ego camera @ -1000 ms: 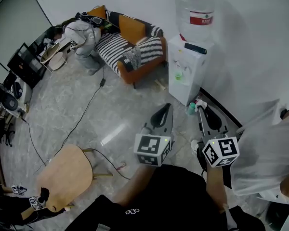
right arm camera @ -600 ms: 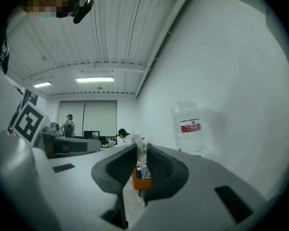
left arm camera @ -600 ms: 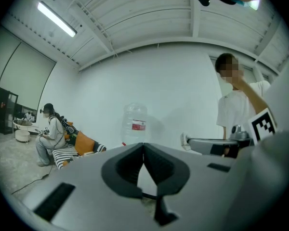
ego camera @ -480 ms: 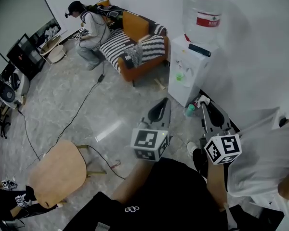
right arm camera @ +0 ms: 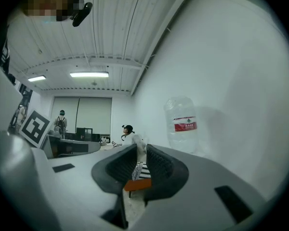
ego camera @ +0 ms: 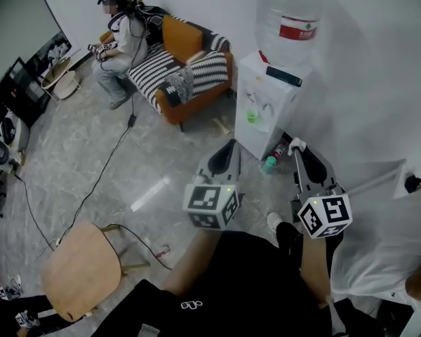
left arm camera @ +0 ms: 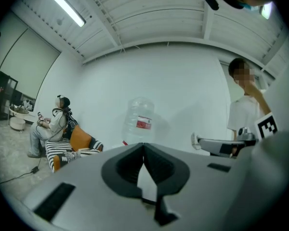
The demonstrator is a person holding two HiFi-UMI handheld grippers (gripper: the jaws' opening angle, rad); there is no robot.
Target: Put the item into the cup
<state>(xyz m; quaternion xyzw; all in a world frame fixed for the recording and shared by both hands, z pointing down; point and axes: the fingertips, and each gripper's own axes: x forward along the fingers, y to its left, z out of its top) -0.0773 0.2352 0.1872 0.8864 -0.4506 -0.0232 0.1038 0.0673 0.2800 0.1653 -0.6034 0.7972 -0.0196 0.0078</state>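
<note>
Head view: right tongs pinch the small white item; left tongs pressed together, empty. Carrying step. Next: reach the probable green cup at the water dispenser.

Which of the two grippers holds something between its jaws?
The right gripper: a small white item sits at its jaw tips. The left gripper is shut and empty.

Open floor ahead and left of left gripper, cable lying across it. Water dispenser, small bottle at its foot, stands just ahead of right gripper. Wall close on right. Sofa further back, chair near left.
</note>
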